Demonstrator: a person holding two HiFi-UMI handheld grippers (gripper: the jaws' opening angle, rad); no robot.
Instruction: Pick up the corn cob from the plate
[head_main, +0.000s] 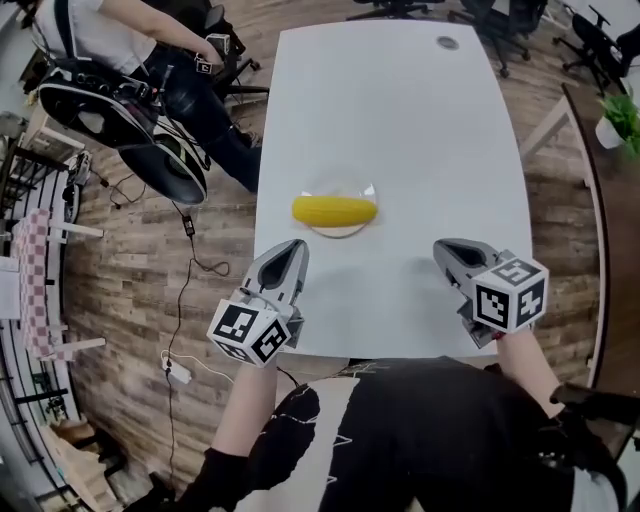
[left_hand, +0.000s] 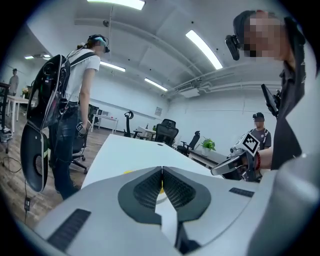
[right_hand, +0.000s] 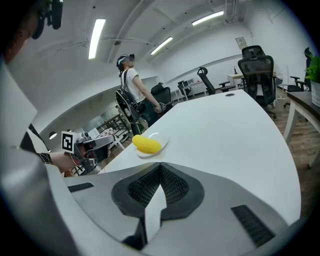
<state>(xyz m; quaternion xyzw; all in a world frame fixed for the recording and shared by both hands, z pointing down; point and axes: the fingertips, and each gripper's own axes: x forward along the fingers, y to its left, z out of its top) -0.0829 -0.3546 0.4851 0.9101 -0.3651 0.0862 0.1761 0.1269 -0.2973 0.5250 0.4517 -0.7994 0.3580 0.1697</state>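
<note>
A yellow corn cob lies across a small clear plate near the left edge of the white table. My left gripper hovers just short of the cob, on its near left side, jaws shut and empty. Over the table to the right my right gripper is also shut on nothing. In the right gripper view the corn cob and plate lie ahead and left of the right gripper. The left gripper view shows the left gripper with a sliver of yellow cob behind its tips.
A person with a backpack stands on the wood floor off the table's far left corner. Office chairs stand beyond the far end. A potted plant is at the right. Cables trail on the floor at left.
</note>
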